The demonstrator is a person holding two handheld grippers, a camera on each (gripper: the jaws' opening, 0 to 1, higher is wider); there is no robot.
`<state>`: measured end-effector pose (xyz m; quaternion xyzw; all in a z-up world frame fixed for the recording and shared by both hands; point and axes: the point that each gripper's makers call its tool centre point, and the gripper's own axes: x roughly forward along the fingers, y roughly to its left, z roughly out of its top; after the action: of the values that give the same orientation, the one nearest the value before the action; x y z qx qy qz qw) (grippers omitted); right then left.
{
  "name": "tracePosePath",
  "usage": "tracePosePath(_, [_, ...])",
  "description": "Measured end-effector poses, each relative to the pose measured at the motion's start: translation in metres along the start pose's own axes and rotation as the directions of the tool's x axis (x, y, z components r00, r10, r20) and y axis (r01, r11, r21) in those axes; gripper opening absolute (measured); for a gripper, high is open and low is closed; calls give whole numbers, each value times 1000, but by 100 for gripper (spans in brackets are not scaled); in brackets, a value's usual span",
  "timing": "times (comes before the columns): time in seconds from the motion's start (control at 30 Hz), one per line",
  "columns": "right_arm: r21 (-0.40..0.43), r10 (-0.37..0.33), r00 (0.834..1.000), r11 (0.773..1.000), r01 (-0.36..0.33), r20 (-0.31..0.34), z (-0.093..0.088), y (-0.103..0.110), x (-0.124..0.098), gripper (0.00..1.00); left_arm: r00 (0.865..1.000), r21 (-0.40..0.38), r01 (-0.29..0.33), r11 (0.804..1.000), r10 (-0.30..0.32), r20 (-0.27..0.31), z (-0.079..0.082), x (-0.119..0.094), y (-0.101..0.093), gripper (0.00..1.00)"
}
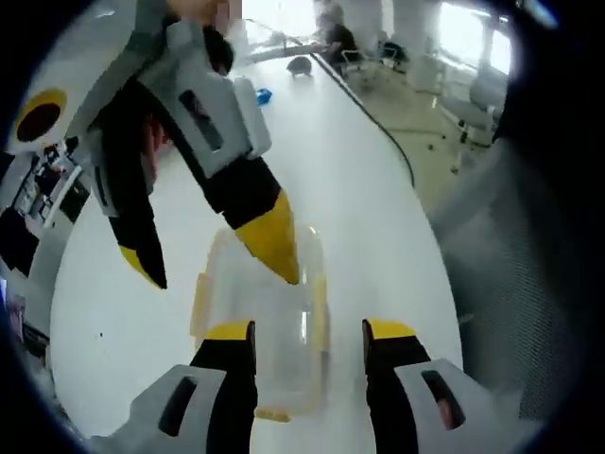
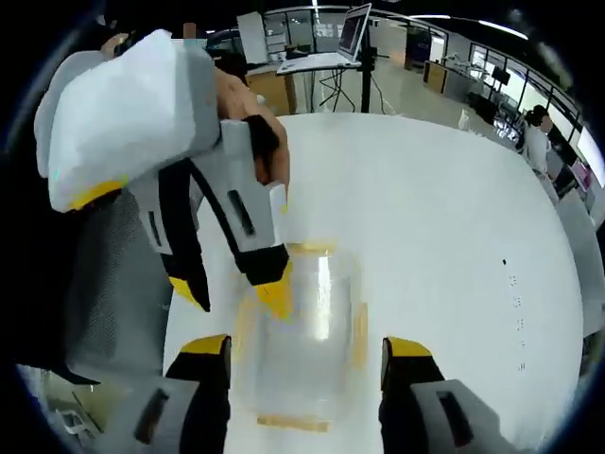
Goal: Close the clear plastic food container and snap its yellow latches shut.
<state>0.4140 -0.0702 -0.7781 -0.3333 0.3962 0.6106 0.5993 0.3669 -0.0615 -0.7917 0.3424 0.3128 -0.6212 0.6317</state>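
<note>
- The left gripper [image 1: 307,331] is seen in the left gripper view with its jaws spread wide and nothing held between them; the clear container [image 1: 260,317] lies just beyond and between the tips.
- The right gripper [image 2: 307,348] is likewise held wide open and empty in the right gripper view, with the container [image 2: 302,331] framed between its jaws.
- In the left gripper view the right gripper [image 1: 213,260] enters from 11 o'clock, one yellow tip hanging over the lid near its far edge; whether contact is made cannot be told.
- In the right gripper view the left gripper [image 2: 232,293] enters from 10 o'clock, a tip close to the container's far left corner.
- Yellow latches [image 2: 359,336] are seen along the container's sides, with another strip [image 2: 293,421] at the near edge; whether any is snapped shut cannot be told, as the frames are blurred.
- The container rests on a white table [image 2: 454,236].
- The container is judged light, thin-walled and slippery, likely to slide under a sideways push; it is best pressed straight down on the lid while each latch is pushed at its outer edge.
</note>
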Motion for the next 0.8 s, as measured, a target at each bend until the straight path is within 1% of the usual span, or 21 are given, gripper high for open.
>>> tracePosePath(0.03, [5, -13, 1000, 1000, 13, -4, -2, 0, -1, 64, 1000, -27, 4, 1000, -4, 3, 1, -1, 1, 47])
tracePosePath(0.07, [24, -42, 999, 999, 42, -16, -7, -2, -2, 64, 1000, -50, 7, 999, -7, 7, 2, -1, 3, 48])
tracePosePath(0.1, [31, -51, 999, 998, 51, -19, -9, -2, -1, 65, 1000, -73, 1, 997, 0, 10, 2, -2, 7, 49])
tracePosePath(0.13, [34, -62, 998, 997, 63, -20, -11, -2, -1, 66, 1000, -78, -5, 997, 6, 7, 1, -2, 10, 50])
tracePosePath(0.2, [47, -84, 996, 995, 85, -23, -14, -2, 1, 67, 1000, -112, -23, 993, 21, -13, -2, -4, 15, 50])
tracePosePath(0.23, [55, -98, 995, 994, 99, -30, -16, -2, 2, 67, 1000, -122, -27, 992, 26, -9, -1, -4, 17, 51])
tracePosePath(0.3, [67, -98, 995, 993, 100, -36, -17, 1, 5, 66, 999, -135, -38, 990, 36, -17, -2, -5, 18, 51])
tracePosePath(0.37, [99, -96, 995, 990, 98, -24, -16, 3, 7, 66, 997, -152, -73, 986, 66, -47, -6, -6, 24, 50])
tracePosePath(0.43, [119, -110, 994, 987, 111, -17, -15, 5, 8, 65, 995, -159, -87, 983, 79, -58, -8, -8, 26, 49])
tracePosePath(0.47, [144, -118, 993, 982, 120, -25, -16, 5, 8, 64, 993, -194, -108, 975, 97, -69, -10, -9, 29, 49])
tracePosePath(0.5, [169, -131, 991, 977, 132, -18, -16, 4, 8, 63, 992, -215, -117, 970, 105, -69, -10, -10, 30, 50])
tracePosePath(0.53, [192, -146, 989, 971, 143, 1, -14, 3, 8, 63, 991, -245, -131, 961, 119, -62, -10, -11, 32, 50])
tracePosePath(0.6, [250, -173, 984, 955, 159, 36, -12, 2, 6, 60, 985, -314, -174, 933, 165, -57, -11, -15, 41, 50])
tracePosePath(0.63, [314, -197, 980, 933, 175, 39, -14, 0, 4, 60, 980, -325, -200, 924, 191, -62, -12, -17, 45, 49])
tracePosePath(0.67, [349, -202, 979, 920, 177, 36, -16, 0, 4, 58, 977, -333, -213, 919, 203, -65, -13, -18, 47, 49])
tracePosePath(0.7, [399, -217, 975, 899, 182, 44, -16, 0, 4, 59, 974, -370, -226, 901, 219, -62, -13, -19, 50, 48])
tracePosePath(0.73, [445, -252, 967, 872, 206, 46, -17, -4, 2, 60, 972, -389, -234, 891, 228, -61, -14, -20, 52, 49])
tracePosePath(0.77, [483, -278, 959, 848, 216, 58, -16, -5, 1, 62, 968, -424, -245, 872, 243, -61, -14, -21, 54, 49])
tracePosePath(0.8, [519, -272, 958, 834, 186, 95, -13, -3, 2, 63, 966, -437, -252, 863, 250, -63, -15, -22, 54, 49])
